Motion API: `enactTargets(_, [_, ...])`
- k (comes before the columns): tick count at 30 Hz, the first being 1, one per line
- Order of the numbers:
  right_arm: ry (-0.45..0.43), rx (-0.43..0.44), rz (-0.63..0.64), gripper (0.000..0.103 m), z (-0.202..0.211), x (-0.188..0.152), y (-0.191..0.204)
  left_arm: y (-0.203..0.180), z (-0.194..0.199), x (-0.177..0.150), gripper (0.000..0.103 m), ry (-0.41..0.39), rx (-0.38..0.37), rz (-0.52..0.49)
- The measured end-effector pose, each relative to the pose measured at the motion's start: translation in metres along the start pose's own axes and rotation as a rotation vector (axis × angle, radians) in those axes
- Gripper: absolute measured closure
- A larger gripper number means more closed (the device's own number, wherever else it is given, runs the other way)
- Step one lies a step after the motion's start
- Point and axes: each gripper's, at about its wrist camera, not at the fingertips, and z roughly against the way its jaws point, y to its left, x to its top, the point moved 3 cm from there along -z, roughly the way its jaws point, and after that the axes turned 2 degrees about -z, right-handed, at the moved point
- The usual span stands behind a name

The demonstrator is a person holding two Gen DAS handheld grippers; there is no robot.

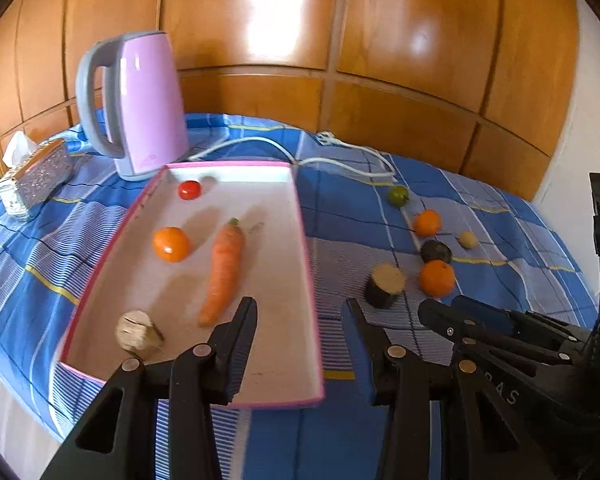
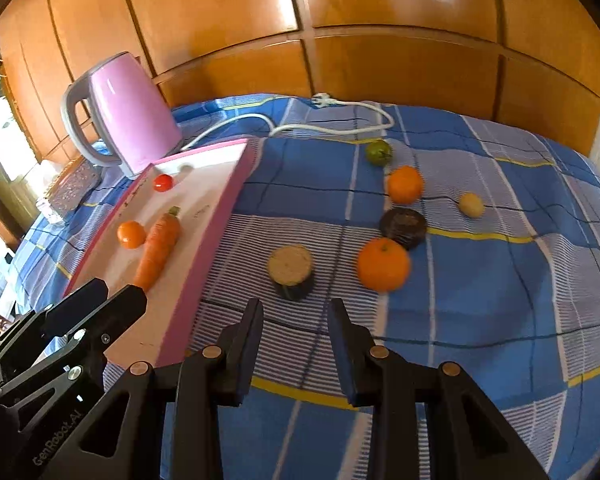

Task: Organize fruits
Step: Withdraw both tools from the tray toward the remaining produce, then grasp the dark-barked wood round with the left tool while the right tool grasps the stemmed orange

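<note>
A tray (image 1: 300,240) is laid on the tabletop (image 1: 340,216). A carrot (image 1: 224,268), an orange (image 1: 171,244) and a tomato (image 1: 189,190) are kept in it. A kettle (image 1: 140,104) is stood behind the tray. More fruits (image 2: 384,264) are spread to its right, on the cloth (image 2: 480,300).

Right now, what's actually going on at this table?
A person is sorting produce with two handheld grippers. The tray already holds a carrot, an orange, a tomato and a pale cut piece. More fruit, including a big orange, lies on the blue cloth. The left gripper and right gripper are both empty, jaws apart.
</note>
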Motion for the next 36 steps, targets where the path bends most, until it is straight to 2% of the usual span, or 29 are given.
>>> enactTargets(12, [0.029,-0.076,-0.089,0.069,-0.005,-0.014,-0.048,-0.034,-0.015,-0.006,0.059,0.04,-0.074,-0.076])
enactTargets(24, [0.047,-0.09,-0.125,0.069,-0.012,-0.016,-0.068,-0.064,-0.043,-0.008,0.057,0.083,-0.134,-0.147])
enactTargets(26, [0.046,-0.085,-0.126,0.066,-0.013,-0.014,-0.07,-0.066,-0.05,-0.007,0.057,0.093,-0.138,-0.139])
enactTargets(36, [0.039,-0.092,-0.149,0.066,-0.017,-0.008,-0.082,-0.073,-0.077,0.006,0.052,0.089,-0.13,-0.14])
